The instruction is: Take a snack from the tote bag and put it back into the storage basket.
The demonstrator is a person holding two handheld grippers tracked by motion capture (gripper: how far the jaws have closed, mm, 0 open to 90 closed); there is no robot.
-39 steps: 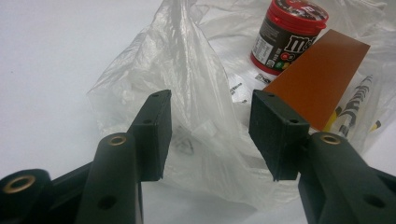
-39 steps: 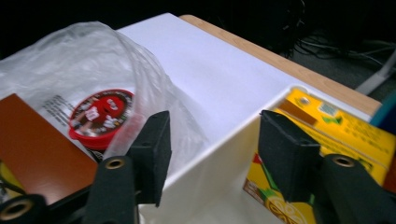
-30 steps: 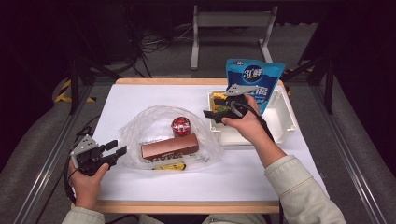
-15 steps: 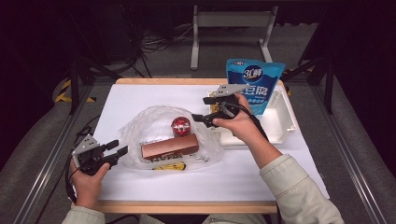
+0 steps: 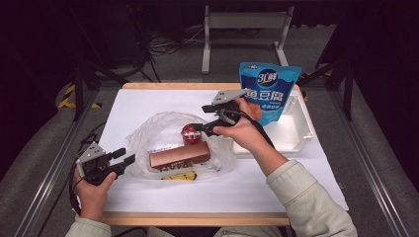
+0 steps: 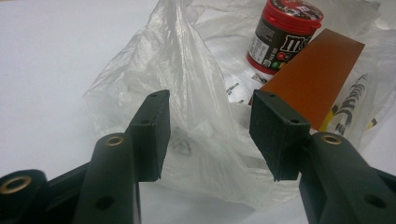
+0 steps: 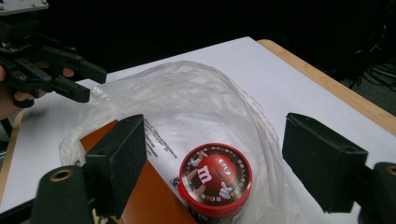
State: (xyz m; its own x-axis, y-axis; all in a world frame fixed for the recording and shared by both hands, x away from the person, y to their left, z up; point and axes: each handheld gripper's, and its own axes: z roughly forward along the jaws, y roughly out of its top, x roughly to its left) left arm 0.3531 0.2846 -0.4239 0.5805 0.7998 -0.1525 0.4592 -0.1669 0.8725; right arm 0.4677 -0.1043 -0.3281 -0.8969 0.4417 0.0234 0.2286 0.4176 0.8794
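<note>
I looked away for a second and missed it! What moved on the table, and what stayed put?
The right tool moved away from the white tray and the blue pouch, over to the red candy tub on the plastic bag. Its jaws have just been opening and closing a bit, with nothing between them. The left tool, the brown box, the tub and the pouch stayed put.

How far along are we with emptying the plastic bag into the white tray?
Done: the blue pouch stands in the white tray. In hand: nothing; the right gripper, jaws open, nears the red candy tub in the plastic bag. The left gripper waits open at the bag's edge. Left: the tub, the brown box.
</note>
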